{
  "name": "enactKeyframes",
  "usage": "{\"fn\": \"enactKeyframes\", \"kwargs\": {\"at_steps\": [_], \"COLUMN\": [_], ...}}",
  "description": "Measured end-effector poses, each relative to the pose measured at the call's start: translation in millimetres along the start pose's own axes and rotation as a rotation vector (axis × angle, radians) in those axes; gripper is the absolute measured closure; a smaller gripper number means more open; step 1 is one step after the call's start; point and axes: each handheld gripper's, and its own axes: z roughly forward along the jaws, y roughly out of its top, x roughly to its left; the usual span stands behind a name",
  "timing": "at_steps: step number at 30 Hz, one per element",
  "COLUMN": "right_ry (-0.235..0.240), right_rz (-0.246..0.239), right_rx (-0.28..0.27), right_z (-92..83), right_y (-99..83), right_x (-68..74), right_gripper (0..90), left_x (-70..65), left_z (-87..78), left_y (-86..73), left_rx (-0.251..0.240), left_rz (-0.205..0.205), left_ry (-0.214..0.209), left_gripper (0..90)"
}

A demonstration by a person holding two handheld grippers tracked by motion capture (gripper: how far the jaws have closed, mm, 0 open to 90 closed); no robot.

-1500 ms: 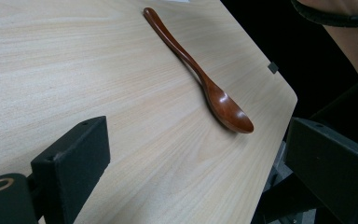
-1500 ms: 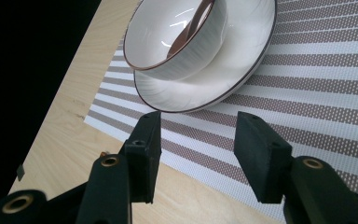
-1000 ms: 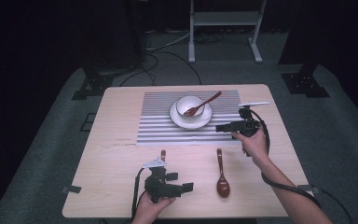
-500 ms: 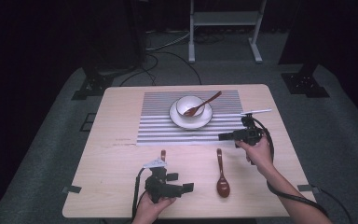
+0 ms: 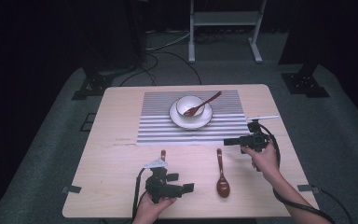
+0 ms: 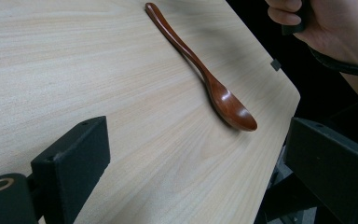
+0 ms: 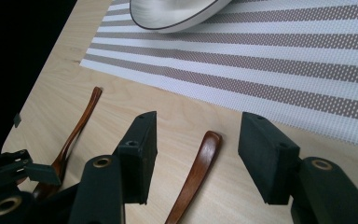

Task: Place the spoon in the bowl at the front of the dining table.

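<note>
Spread wide with nothing between them, the jaws of the left gripper (image 5: 188, 187) sit low over the near edge of the pale rectangular wooden table (image 5: 116, 121), held in the person's left hand (image 5: 151, 209). Beside that gripper, a slim dark-brown wooden spoon (image 5: 162, 154) pokes its handle out toward the mat; its bowl is hidden under the gripper in the high view. To its right lies a second glossy reddish-brown wooden spoon (image 5: 222, 176), bowl toward the near edge and handle pointing away, flat on the bare wood. In the left gripper view this same spoon (image 6: 206, 76) lies ahead of the black jaws, near the table's rounded corner.

Farther back, a grey-and-white striped rectangular placemat (image 5: 158, 126) carries a round white plate (image 5: 177, 117) with a white bowl (image 5: 187, 102) on it, and a third red-brown spoon (image 5: 205, 103) leans in the bowl with its handle sticking out to the right.

On the right, the right hand (image 5: 263, 158) holds the right gripper (image 5: 226, 142) just above the table by the mat's near right corner. Its jaws are also parted and empty, and in the right gripper view they straddle the handle tip of the glossy spoon (image 7: 199, 172) without touching it.
</note>
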Motion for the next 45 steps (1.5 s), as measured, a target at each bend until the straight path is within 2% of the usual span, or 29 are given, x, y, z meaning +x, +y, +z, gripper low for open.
{"fn": "enactKeyframes", "kwargs": {"at_steps": [17,28,34,45], "right_ry": [0.020,0.041,0.037,0.021], "right_rz": [-0.007,0.000,0.005,-0.029], "right_rx": [-0.004,-0.031,-0.041,-0.065], "right_z": [-9.6,-20.2,-23.5,-28.9], "right_y": [-26.4,-45.2,-57.0,-73.5], "right_x": [-0.9,-1.9,-4.9,-0.7], "right_gripper": [44.8,43.8,43.5,41.3], "left_x": [-0.2,-0.5,-0.6,-0.7], "left_z": [-0.1,0.5,0.8,1.3], "left_y": [-0.2,-0.4,-0.6,-0.9], "left_rx": [-0.001,-0.002,-0.001,0.001], "left_rz": [0.002,0.001,0.002,0.002], "left_ry": [0.002,0.003,0.002,0.004], "left_gripper": [6.0,6.0,6.0,6.0]}}
